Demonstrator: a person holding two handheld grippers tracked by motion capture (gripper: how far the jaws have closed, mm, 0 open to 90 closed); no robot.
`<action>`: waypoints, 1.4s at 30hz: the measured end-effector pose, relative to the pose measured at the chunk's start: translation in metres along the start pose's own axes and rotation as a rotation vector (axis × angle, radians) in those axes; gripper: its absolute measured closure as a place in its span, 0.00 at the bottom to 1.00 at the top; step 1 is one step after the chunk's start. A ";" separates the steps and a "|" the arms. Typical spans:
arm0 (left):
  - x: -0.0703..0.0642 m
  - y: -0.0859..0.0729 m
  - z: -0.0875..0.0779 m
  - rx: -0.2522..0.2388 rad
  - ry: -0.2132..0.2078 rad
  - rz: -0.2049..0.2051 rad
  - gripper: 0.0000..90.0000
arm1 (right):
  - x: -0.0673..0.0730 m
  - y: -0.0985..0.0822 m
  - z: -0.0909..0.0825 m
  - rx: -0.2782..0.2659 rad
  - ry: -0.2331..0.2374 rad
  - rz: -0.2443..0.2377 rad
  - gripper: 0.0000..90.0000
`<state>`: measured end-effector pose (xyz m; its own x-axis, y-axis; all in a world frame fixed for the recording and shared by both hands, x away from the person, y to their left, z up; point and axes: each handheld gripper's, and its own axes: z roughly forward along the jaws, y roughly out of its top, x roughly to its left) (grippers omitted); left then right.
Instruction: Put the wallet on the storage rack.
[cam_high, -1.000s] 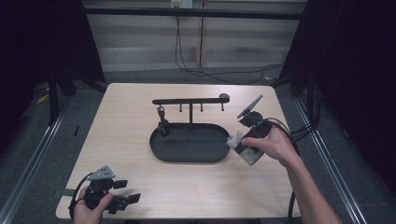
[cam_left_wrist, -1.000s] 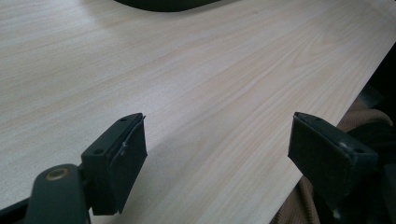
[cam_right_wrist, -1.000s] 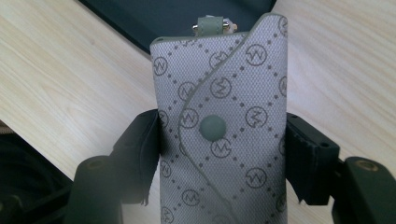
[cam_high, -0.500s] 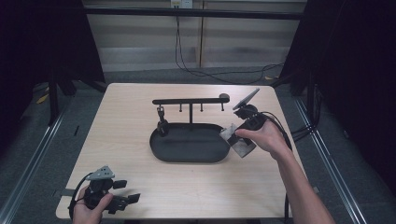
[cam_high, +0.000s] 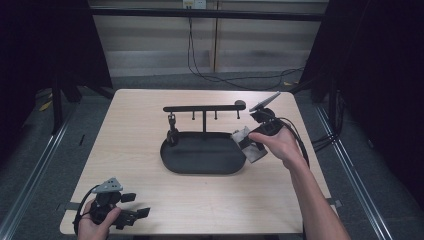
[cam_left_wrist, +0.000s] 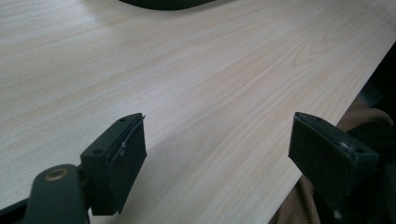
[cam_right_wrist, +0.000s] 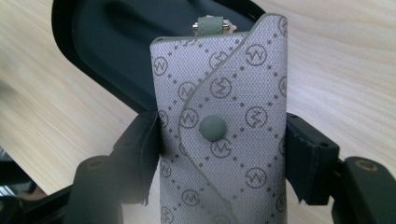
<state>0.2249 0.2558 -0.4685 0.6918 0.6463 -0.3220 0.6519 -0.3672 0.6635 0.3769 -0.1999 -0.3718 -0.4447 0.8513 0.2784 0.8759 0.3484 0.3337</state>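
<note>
A grey patterned key pouch (cam_right_wrist: 224, 121) with a round snap button sits between the jaws of my right gripper (cam_right_wrist: 222, 144), which is shut on it. In the high view that pouch (cam_high: 247, 144) hangs over the right end of the black oval tray (cam_high: 202, 159), held by the right gripper (cam_high: 252, 142). A black hook rack (cam_high: 204, 108) rises from the back of the tray, with a small dark item (cam_high: 173, 131) hanging at its left. My left gripper (cam_high: 132, 206) rests open at the table's front left corner; its jaws (cam_left_wrist: 219, 154) stand wide apart over bare wood.
The light wooden table (cam_high: 130, 130) ends close to the left gripper, on the right side of the left gripper view. Cables (cam_high: 295, 135) trail off the right gripper toward the table's right edge. Dark curtains and metal floor rails surround the table.
My right gripper has carried the key pouch leftward and a little forward, from beside the tray's right end to over its rim. The left gripper has stayed put.
</note>
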 end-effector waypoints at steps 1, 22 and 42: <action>0.000 0.000 0.000 -0.001 0.000 0.000 0.21 | 0.000 0.000 0.002 -0.005 0.002 0.001 0.38; 0.000 0.000 -0.001 -0.007 0.001 -0.002 0.21 | -0.004 0.001 0.029 -0.092 0.066 0.078 0.38; 0.001 0.000 -0.002 -0.014 0.003 -0.002 0.21 | -0.013 -0.003 0.063 -0.167 0.117 0.163 0.38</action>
<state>0.2244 0.2579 -0.4672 0.6897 0.6487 -0.3216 0.6488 -0.3566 0.6723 0.3920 -0.1870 -0.4332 -0.3271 0.8364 0.4397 0.8992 0.1324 0.4170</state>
